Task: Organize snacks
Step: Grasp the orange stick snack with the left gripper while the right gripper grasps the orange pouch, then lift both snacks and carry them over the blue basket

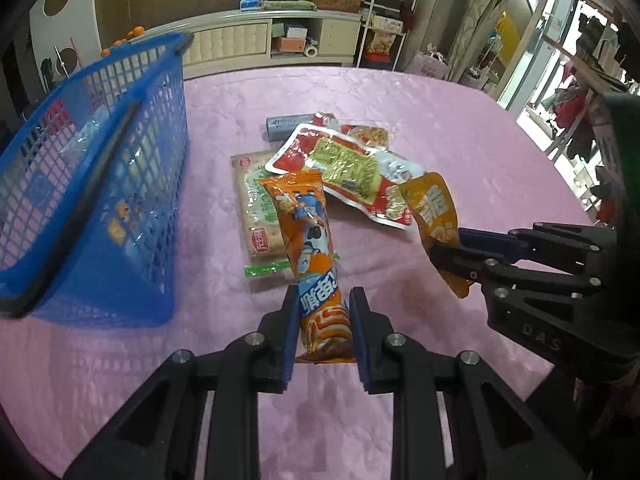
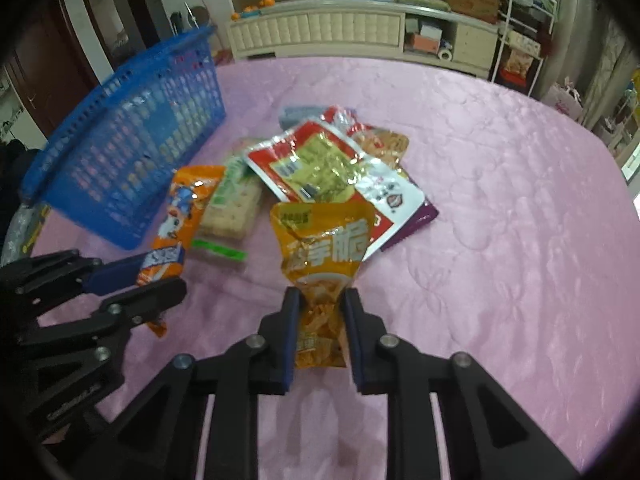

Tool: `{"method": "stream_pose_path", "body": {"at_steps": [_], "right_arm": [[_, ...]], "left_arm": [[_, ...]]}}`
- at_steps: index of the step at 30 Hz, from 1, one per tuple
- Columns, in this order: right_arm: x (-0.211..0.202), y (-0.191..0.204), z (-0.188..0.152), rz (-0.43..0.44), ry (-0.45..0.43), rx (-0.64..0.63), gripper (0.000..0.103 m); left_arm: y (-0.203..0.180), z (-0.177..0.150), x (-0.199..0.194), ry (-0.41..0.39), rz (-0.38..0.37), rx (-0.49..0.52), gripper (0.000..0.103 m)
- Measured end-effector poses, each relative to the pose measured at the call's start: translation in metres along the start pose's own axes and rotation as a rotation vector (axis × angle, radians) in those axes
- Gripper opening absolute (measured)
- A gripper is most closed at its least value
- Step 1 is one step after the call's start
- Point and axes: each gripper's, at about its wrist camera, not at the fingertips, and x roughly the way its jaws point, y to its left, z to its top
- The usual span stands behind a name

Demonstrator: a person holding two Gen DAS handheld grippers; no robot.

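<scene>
Orange snack stick (image 1: 316,264) clamped at its near end between the fingers of the left gripper (image 1: 325,300), far end reaching forward over the biscuit pack (image 1: 260,204). Yellow chip pouch (image 2: 324,256) pinched low down by the right gripper (image 2: 318,300), top pointing away toward the heap. Both packets gripped firmly, jaws closed against the wrappers.

Just ahead of both grippers, loose pile of snacks on the pink tablecloth (image 2: 500,200): red-and-gold pouch (image 2: 316,160) on top, white-and-red packet (image 2: 394,200) partly under it, purple packet (image 2: 416,220) peeking out at the right edge, grey-blue bar (image 1: 286,126) at the far side, biscuit pack with green strip lying flat nearest the left gripper.

Forward and to the left of the left gripper, blue mesh basket (image 1: 120,184), standing on the cloth, a few wrapped items visible through its wall, too blurred to name. Right gripper seen off to the right of the left one, well apart from it.

Beyond the table, cream low cabinet (image 2: 320,30) and a wire rack (image 2: 524,28).
</scene>
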Motion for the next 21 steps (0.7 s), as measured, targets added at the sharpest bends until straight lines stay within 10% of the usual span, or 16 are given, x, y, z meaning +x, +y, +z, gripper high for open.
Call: {"method": "stream_pose_path", "body": {"at_steps": [21], "right_arm": [[-0.107, 0.091, 0.006, -0.029, -0.217, -0.229, 0.026]], "left_arm": [[0.01, -0.01, -0.116, -0.193, 0.009, 0.079, 0.022]]}}
